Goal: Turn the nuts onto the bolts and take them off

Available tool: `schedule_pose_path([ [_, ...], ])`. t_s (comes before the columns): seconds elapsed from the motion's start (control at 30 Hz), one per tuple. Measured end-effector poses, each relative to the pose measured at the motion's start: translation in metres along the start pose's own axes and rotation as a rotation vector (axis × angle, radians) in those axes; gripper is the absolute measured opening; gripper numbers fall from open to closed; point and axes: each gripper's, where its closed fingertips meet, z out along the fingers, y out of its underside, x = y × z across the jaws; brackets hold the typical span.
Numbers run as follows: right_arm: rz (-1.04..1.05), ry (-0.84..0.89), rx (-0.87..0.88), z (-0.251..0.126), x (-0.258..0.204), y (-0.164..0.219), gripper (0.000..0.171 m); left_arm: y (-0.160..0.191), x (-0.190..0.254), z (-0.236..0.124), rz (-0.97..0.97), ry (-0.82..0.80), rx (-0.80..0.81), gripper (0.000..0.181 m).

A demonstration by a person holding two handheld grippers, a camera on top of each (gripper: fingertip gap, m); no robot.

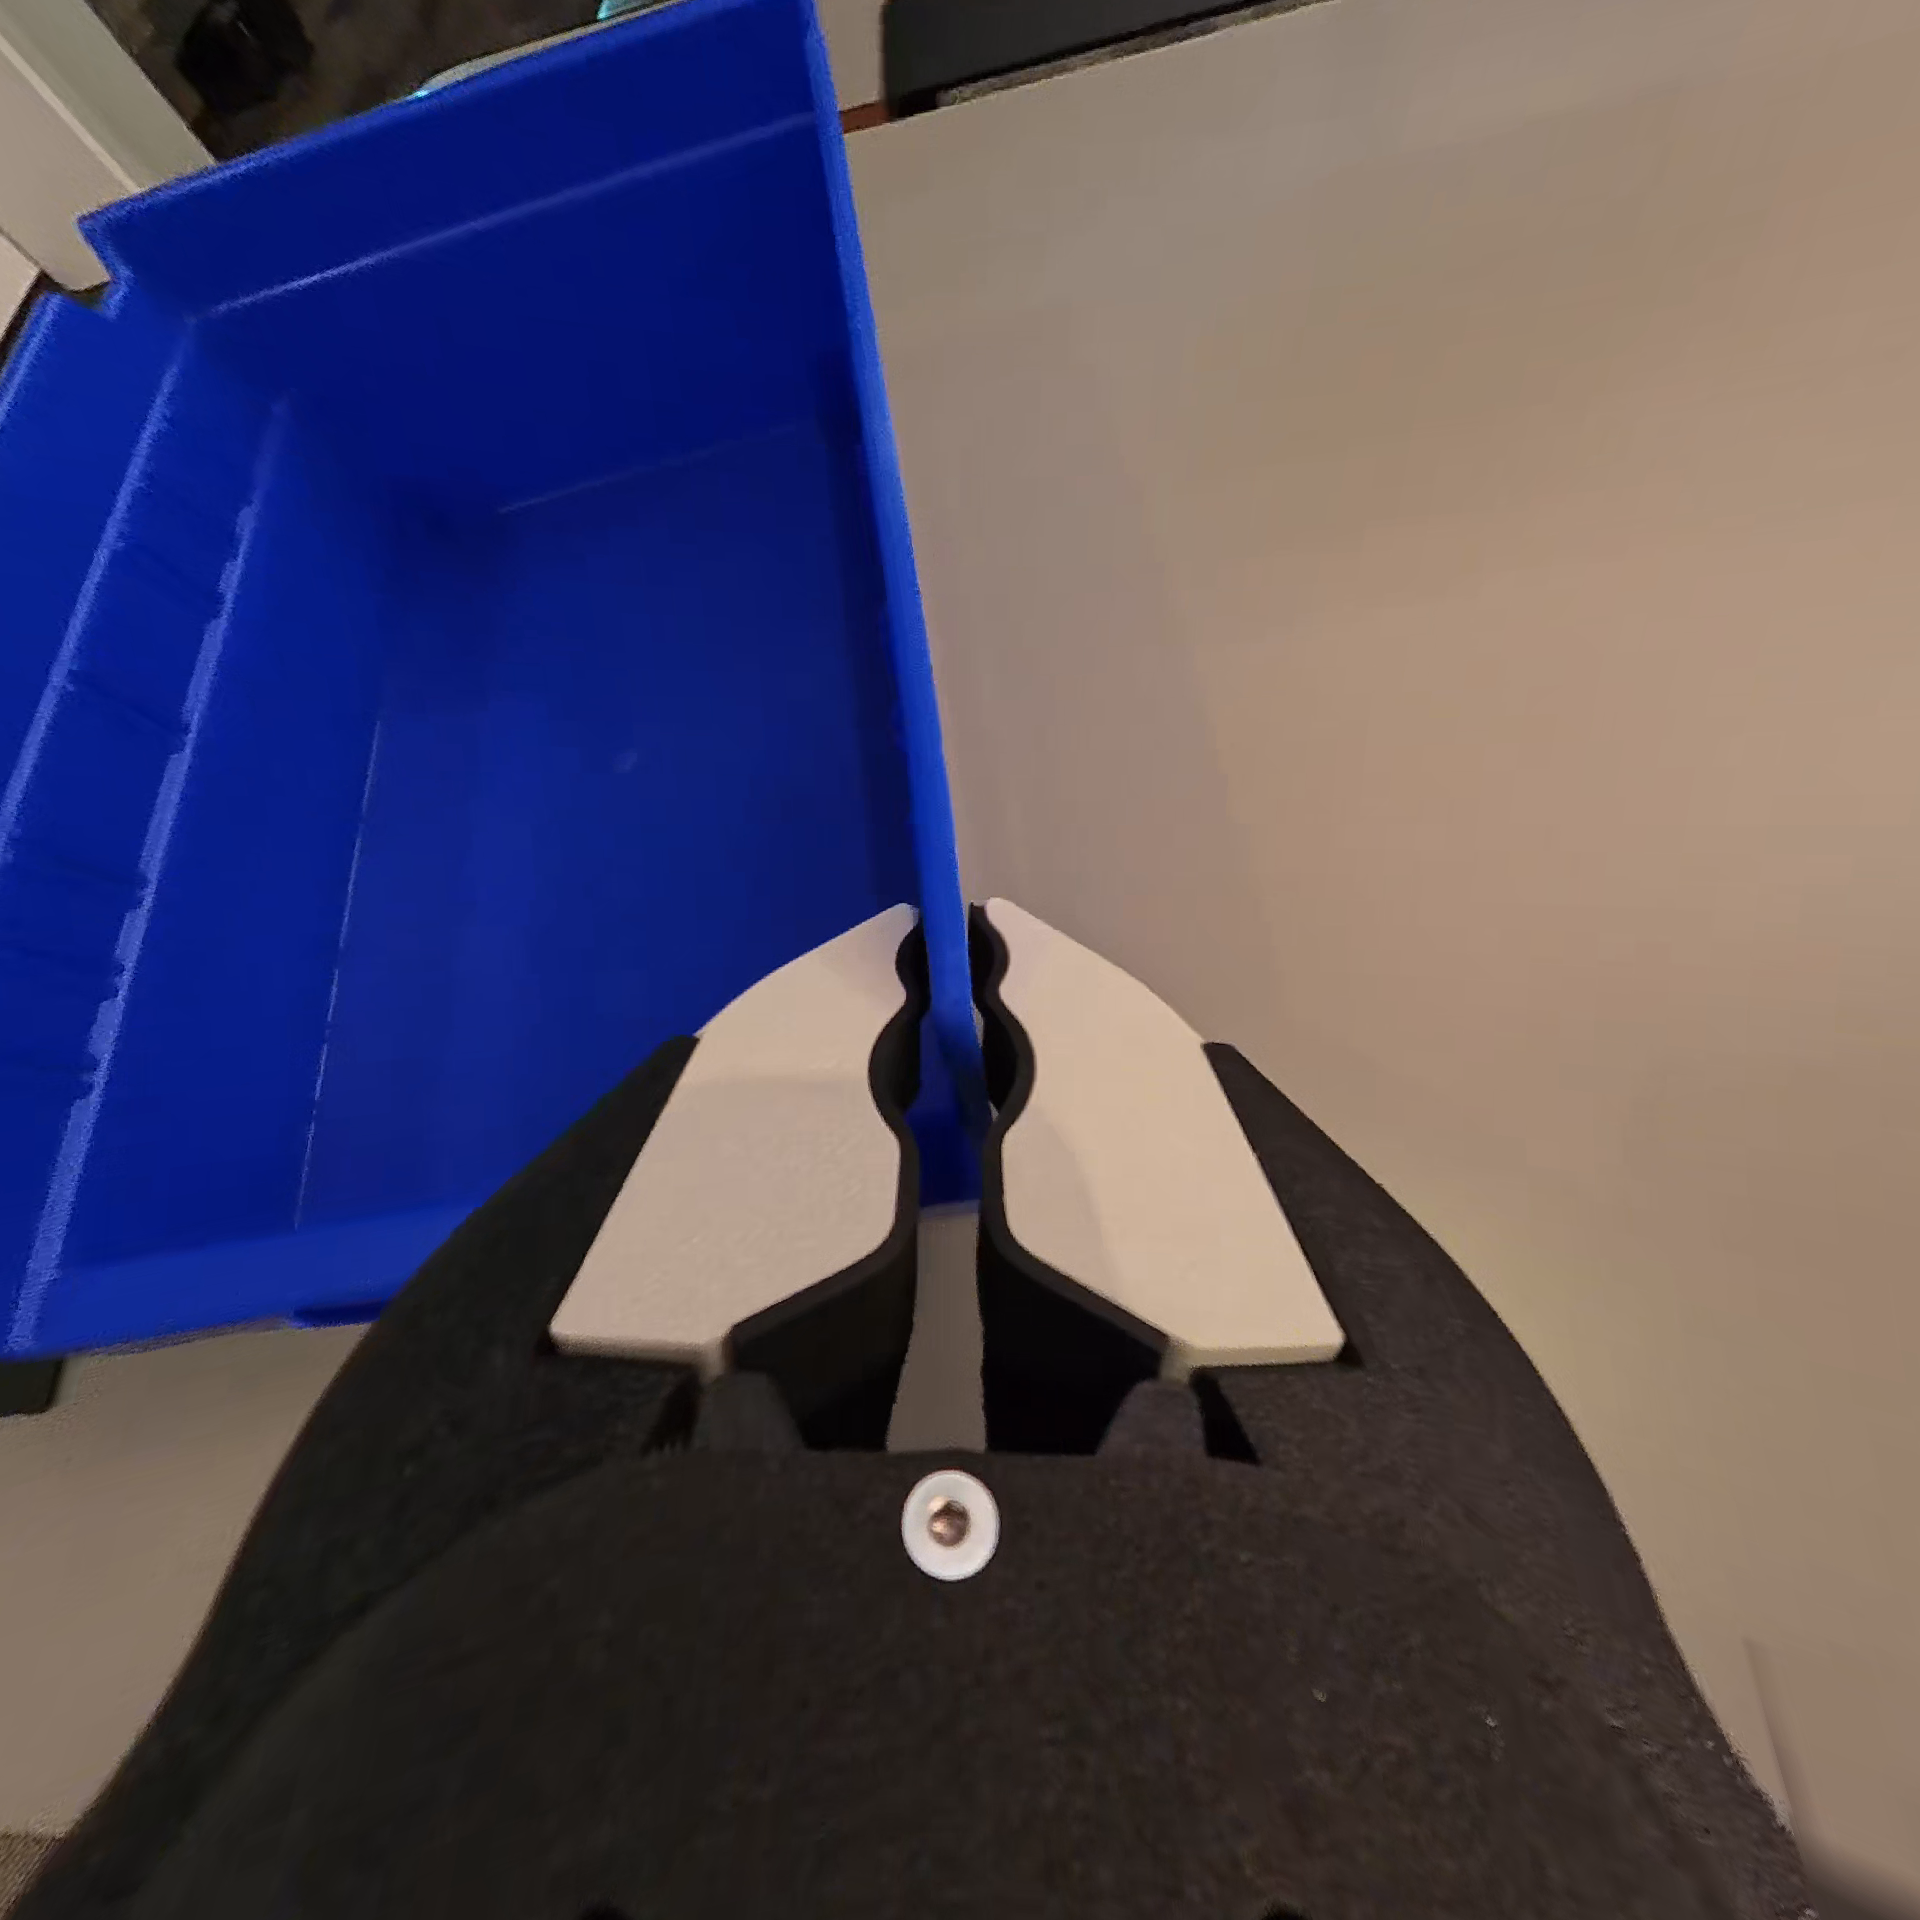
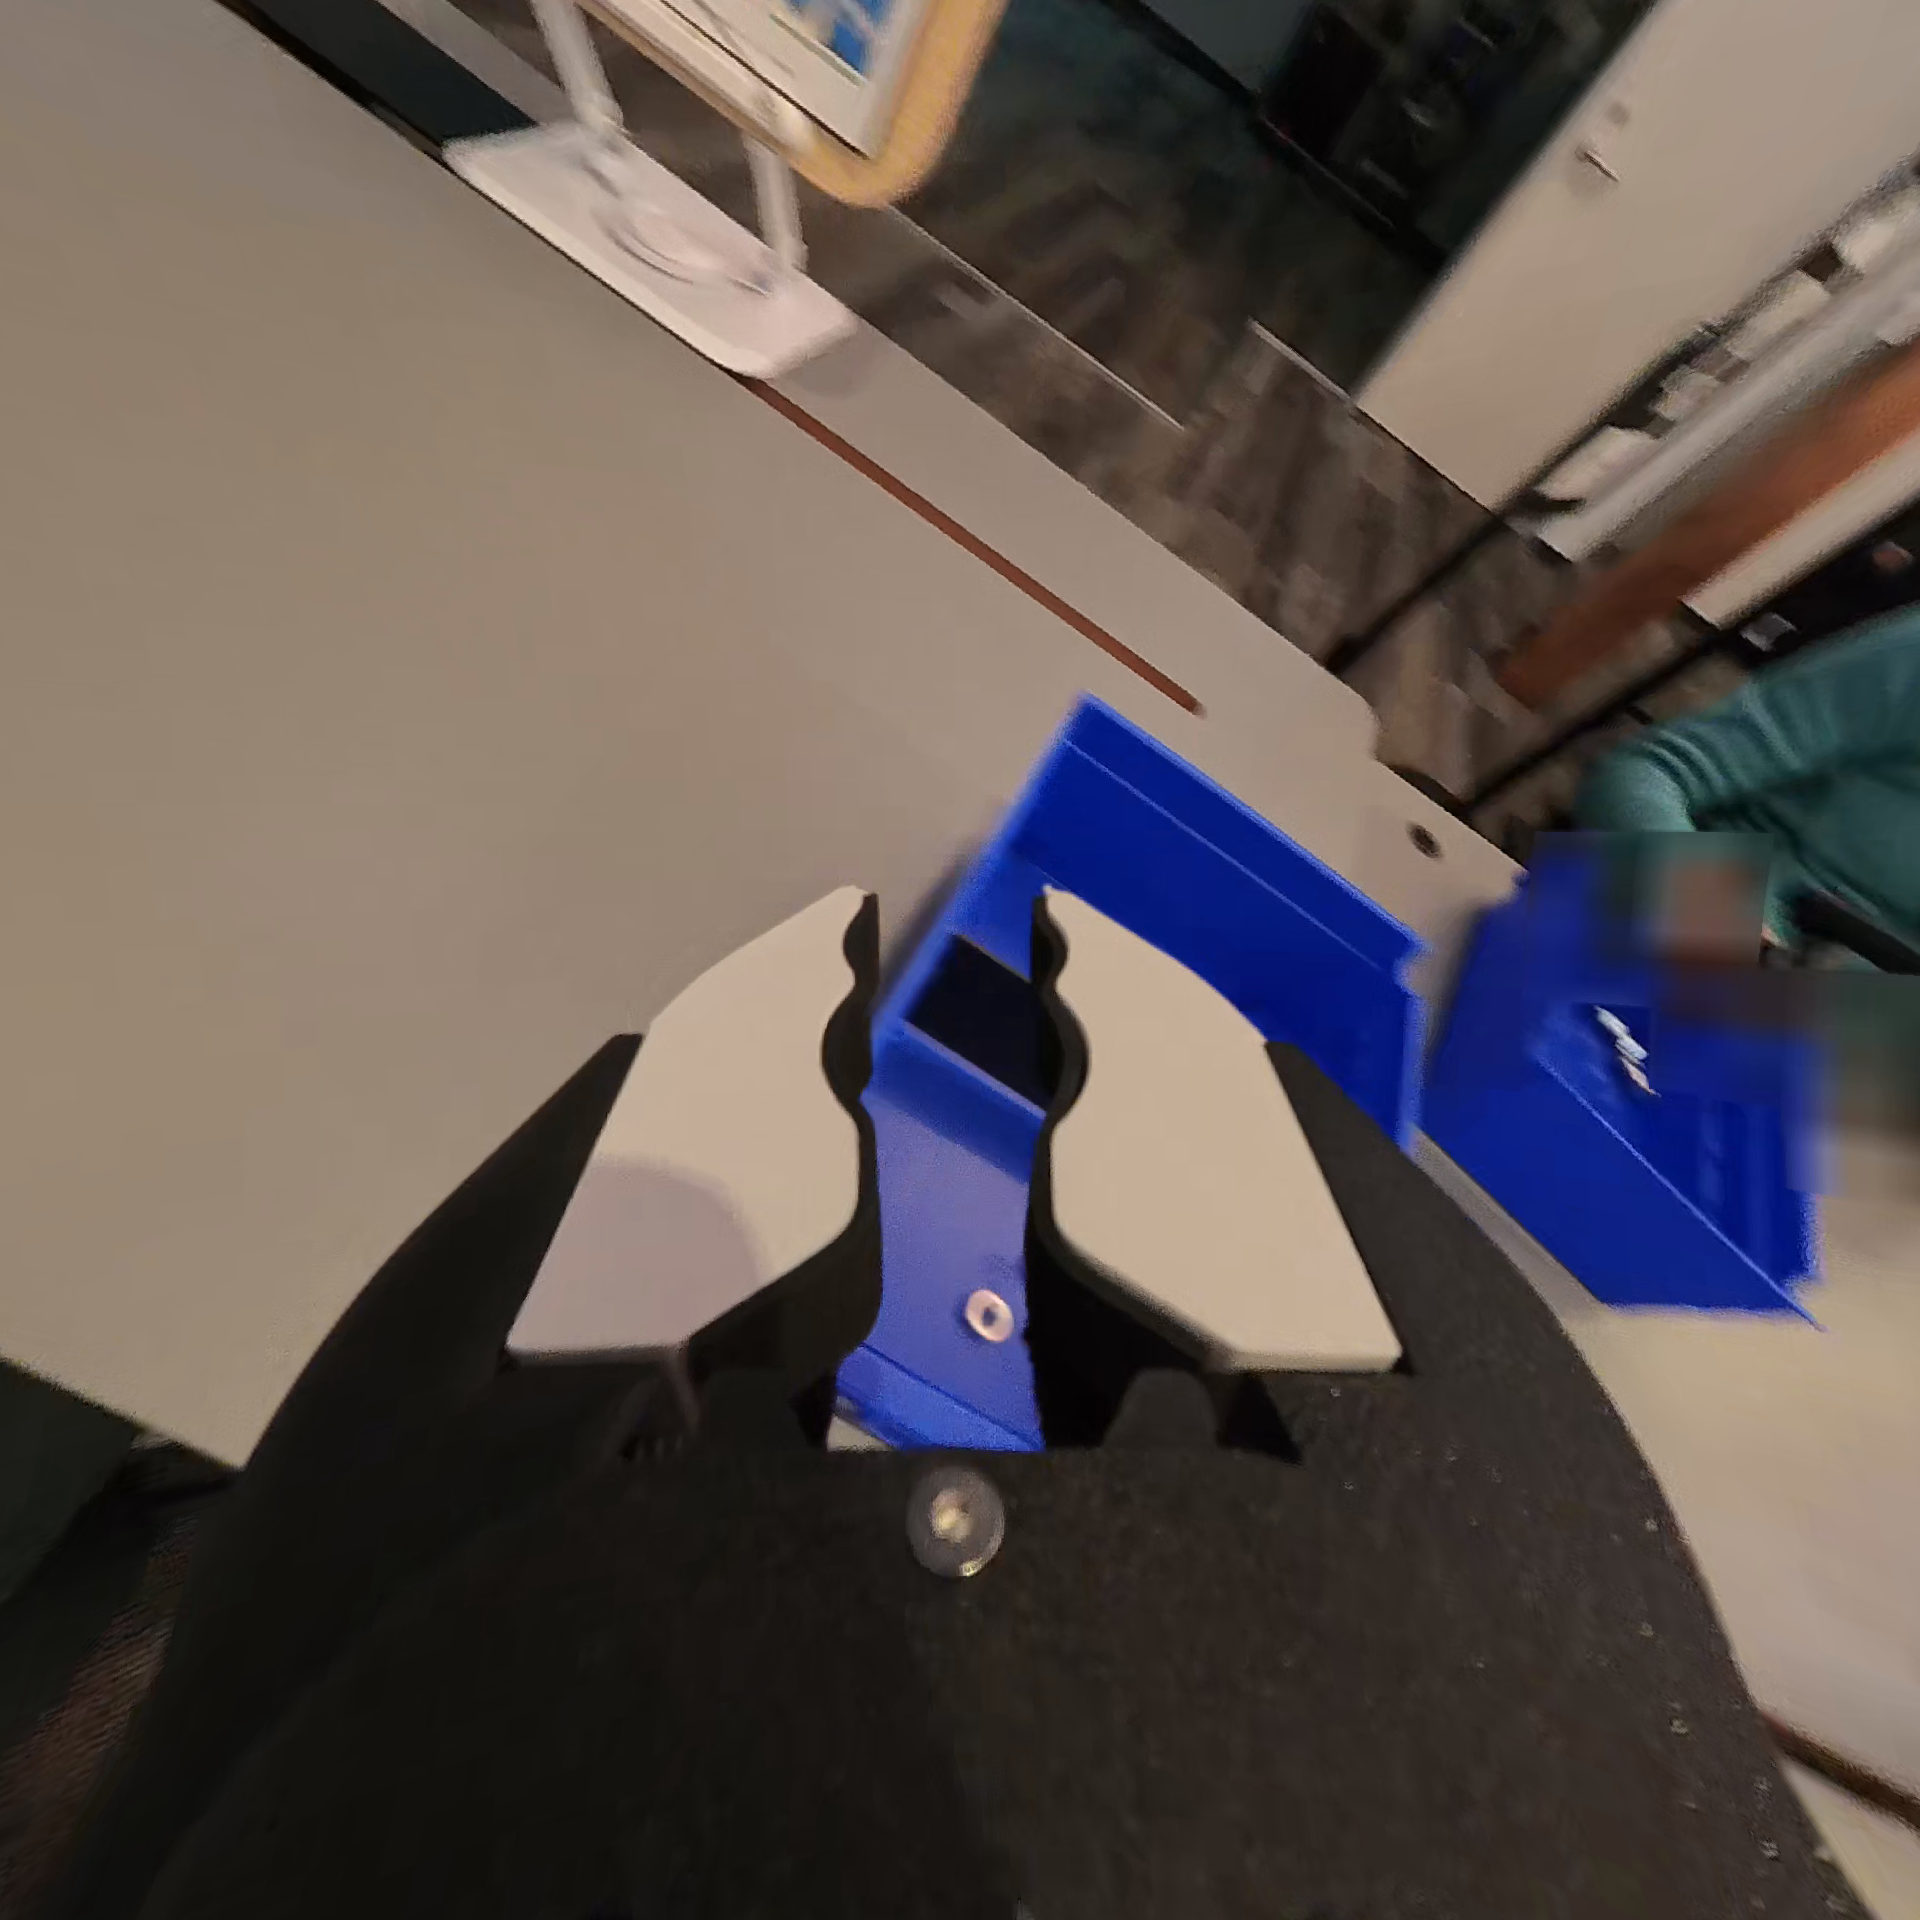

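Left gripper [image 1: 943, 914] nearly closed, pinching right wall of empty blue plastic bin [image 1: 447, 727]. Right gripper [image 2: 951, 914] parted, empty; small silver nut [image 2: 987, 1317] lies low between its fingers, on blue bin floor [image 2: 951, 1226]. Right is nearer.

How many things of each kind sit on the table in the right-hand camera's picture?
Blue bins: 2, one near, one farther.
Small metal ring: 1, lying in the near bin.
White stand: 1.
Total: 4.
Silvery bits in the farther bin are too blurred to count.
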Motion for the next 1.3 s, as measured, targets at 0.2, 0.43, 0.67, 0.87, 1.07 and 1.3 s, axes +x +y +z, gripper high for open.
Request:
schedule_pose_path([
  [0.2,0.21,0.077,-0.258,0.001,0.092,0.055,0.036,-0.008,0.043,-0.002,0.04,0.035,0.006,0.006],
  [0.43,0.478,-0.049,-0.588,0.037,0.133,0.143,0.039,-0.018,0.099,-0.006,0.086,0.095,0.008,0.007],
  [0.67,0.552,-0.189,-0.724,0.072,0.127,0.177,0.028,-0.031,0.158,-0.006,0.127,0.153,0.01,0.012],
  [0.87,0.465,-0.153,-0.704,0.083,0.148,0.16,0.04,-0.037,0.197,-0.008,0.185,0.197,0.005,0.016],
  [1.07,0.498,-0.143,-0.863,0.077,0.148,0.202,0.049,-0.04,0.214,-0.01,0.161,0.262,0.008,0.019],
  [1.3,0.505,-0.178,-0.927,0.093,0.134,0.233,0.04,-0.058,0.211,-0.031,0.056,0.365,0.115,0.021],
])
